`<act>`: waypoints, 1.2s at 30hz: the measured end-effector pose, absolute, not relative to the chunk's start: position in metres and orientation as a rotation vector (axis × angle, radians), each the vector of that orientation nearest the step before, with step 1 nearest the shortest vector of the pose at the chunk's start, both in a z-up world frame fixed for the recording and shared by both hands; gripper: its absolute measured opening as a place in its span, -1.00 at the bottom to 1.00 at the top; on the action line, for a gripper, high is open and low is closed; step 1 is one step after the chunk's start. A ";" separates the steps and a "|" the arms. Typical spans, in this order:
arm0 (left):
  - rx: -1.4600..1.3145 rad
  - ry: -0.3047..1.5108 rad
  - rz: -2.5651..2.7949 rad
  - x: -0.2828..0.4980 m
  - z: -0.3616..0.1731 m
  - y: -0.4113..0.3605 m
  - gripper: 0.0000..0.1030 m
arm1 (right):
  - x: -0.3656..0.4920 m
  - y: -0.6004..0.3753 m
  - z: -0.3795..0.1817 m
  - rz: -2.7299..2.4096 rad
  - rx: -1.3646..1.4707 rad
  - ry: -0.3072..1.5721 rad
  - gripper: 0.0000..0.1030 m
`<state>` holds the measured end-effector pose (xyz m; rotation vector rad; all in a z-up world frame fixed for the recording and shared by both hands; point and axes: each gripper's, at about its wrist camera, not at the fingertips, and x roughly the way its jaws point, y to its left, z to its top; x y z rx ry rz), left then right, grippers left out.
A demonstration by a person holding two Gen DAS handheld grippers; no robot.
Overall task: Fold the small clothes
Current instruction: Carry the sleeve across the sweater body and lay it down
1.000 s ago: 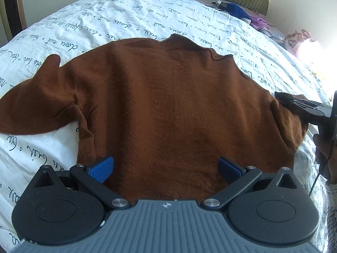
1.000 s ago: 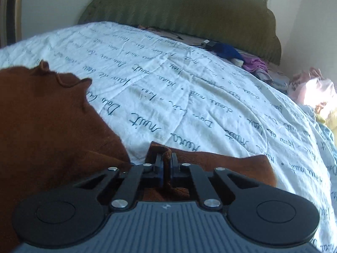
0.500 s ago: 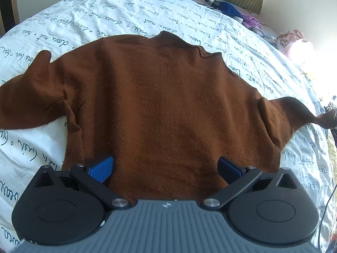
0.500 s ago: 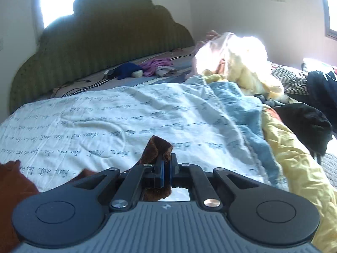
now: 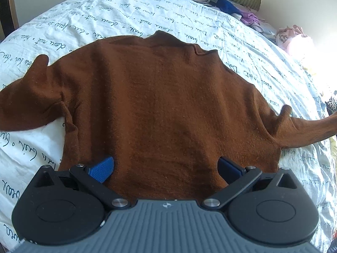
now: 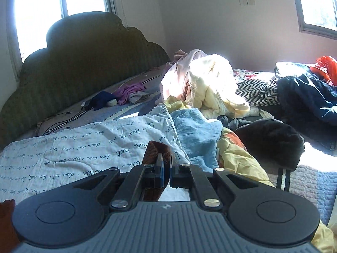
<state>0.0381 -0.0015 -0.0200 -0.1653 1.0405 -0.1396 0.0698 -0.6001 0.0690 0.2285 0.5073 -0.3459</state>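
A: What does the bed look like?

B: A white quilt (image 5: pixel 88 21) printed with dark cursive script covers it, and the brown sweater (image 5: pixel 168 105) lies flat on that, collar toward twelve o'clock in the left wrist view. One sleeve spreads out at nine o'clock; the other sleeve (image 5: pixel 311 126) stretches off toward three o'clock and lifts off the quilt.

A: And the tools?

B: The left gripper (image 5: pixel 166 167) has its blue pads spread wide over the sweater's hem at six o'clock, holding nothing. The right gripper (image 6: pixel 166 168) is pressed together, pinching the cuff (image 6: pixel 154 150) of that lifted sleeve, brown cloth poking up between the pads.

A: The room?

B: A dark green scalloped headboard (image 6: pixel 84 67) stands at ten o'clock in the right wrist view, with a bright window (image 6: pixel 42 8) behind it. At one to three o'clock lies a heap of loose laundry (image 6: pixel 210 88): pale yellow, pink, blue, a zigzag print, dark garments. Small purple and navy pieces (image 6: pixel 118 97) sit near the headboard.
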 end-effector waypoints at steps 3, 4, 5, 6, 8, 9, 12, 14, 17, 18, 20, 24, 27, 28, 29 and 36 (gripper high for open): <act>-0.164 1.046 -0.136 0.039 -0.020 0.000 1.00 | 0.061 -0.610 0.078 -0.368 0.227 0.495 -0.92; -0.161 1.048 -0.130 0.039 -0.021 0.000 1.00 | 0.057 -0.613 0.078 -0.373 0.227 0.495 -0.92; -0.159 1.052 -0.130 0.040 -0.021 0.000 1.00 | 0.054 -0.615 0.076 -0.386 0.213 0.511 -0.92; -0.158 1.056 -0.133 0.040 -0.021 -0.001 1.00 | 0.050 -0.616 0.071 -0.404 0.197 0.535 -0.92; -0.159 1.055 -0.136 0.038 -0.021 -0.001 1.00 | 0.035 -0.624 0.056 -0.423 0.213 0.569 -0.92; -0.158 1.056 -0.138 0.038 -0.022 -0.001 1.00 | 0.025 -0.627 0.048 -0.447 0.221 0.589 -0.92; -0.149 1.059 -0.149 0.036 -0.023 -0.002 1.00 | -0.014 -0.639 0.021 -0.495 0.294 0.614 -0.92; -0.139 1.062 -0.155 0.036 -0.025 -0.004 1.00 | -0.034 -0.643 0.000 -0.535 0.320 0.650 -0.92; -0.136 1.075 -0.165 0.037 -0.027 -0.006 1.00 | -0.057 -0.645 -0.018 -0.568 0.379 0.667 -0.92; -0.140 1.072 -0.168 0.035 -0.026 -0.006 1.00 | -0.061 -0.643 -0.018 -0.569 0.397 0.654 -0.92; -0.150 1.065 -0.169 0.033 -0.025 -0.004 1.00 | -0.061 -0.635 -0.007 -0.538 0.453 0.595 -0.92; -0.179 1.046 -0.153 0.029 -0.019 0.006 1.00 | -0.025 -0.585 0.037 -0.396 0.430 0.504 -0.92; -0.200 1.033 -0.126 0.027 -0.015 0.021 1.00 | 0.014 -0.513 0.071 -0.210 0.377 0.461 -0.92; -0.209 1.028 -0.117 0.026 -0.013 0.028 1.00 | 0.026 -0.485 0.080 -0.133 0.369 0.448 -0.92; -0.221 1.022 -0.110 0.026 -0.011 0.035 1.00 | 0.035 -0.457 0.087 -0.071 0.360 0.434 -0.92; -0.290 0.957 -0.035 0.020 0.015 0.090 1.00 | 0.083 -0.261 0.077 0.366 0.395 0.458 -0.92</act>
